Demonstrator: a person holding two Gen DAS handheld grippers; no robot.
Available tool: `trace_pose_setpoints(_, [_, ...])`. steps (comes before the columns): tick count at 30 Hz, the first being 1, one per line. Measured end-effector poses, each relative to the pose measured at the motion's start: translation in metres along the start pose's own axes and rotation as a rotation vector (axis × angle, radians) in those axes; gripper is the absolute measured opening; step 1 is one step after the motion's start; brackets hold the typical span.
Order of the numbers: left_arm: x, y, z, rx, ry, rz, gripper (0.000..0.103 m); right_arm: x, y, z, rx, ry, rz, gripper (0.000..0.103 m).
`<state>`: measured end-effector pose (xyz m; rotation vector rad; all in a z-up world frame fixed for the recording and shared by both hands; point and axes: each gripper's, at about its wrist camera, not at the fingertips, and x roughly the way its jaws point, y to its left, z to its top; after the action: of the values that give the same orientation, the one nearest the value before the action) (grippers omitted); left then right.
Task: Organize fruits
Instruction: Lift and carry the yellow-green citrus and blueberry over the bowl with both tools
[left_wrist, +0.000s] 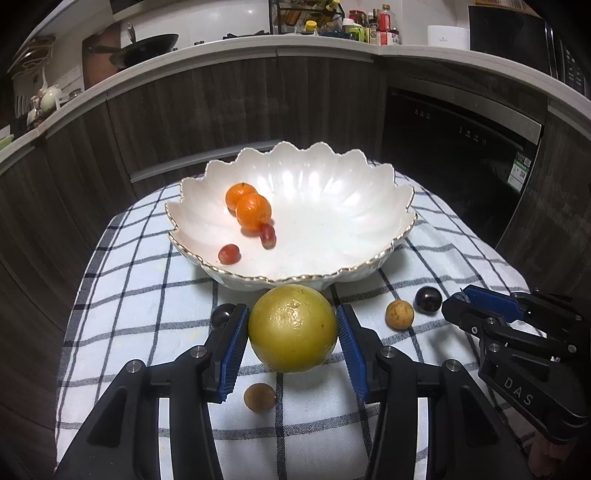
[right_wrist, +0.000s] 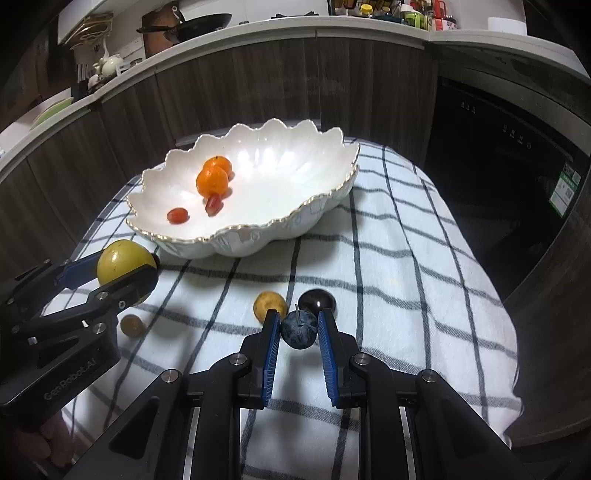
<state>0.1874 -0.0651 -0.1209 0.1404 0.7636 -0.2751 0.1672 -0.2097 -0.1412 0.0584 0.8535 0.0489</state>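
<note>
Gripping yellow fruit (left_wrist: 293, 328), left hand-held gripper (left_wrist: 293, 349)

Bowls: I am seeing one scalloped white bowl (left_wrist: 384, 206).
Tangerines: I am counting two (left_wrist: 253, 210), both lying in the bowl.
Red grapes: I am counting two (left_wrist: 229, 254), also in the bowl.
Large yellow citrus: I am seeing one (left_wrist: 293, 328).
Small brown fruits: I am counting two (left_wrist: 399, 314) on the cloth.
Dark plums: I am counting three (right_wrist: 299, 329).
Grippers: I am seeing two (left_wrist: 291, 328).
</note>
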Motion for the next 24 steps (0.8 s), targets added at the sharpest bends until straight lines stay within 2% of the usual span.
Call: trace_pose_setpoints(24, [-0.004, 0.01, 0.044, -0.04, -0.06, 0.039, 0.048, -0.007, -0.002, 0.063, -0.041, -0.093, 0.014, 0.023])
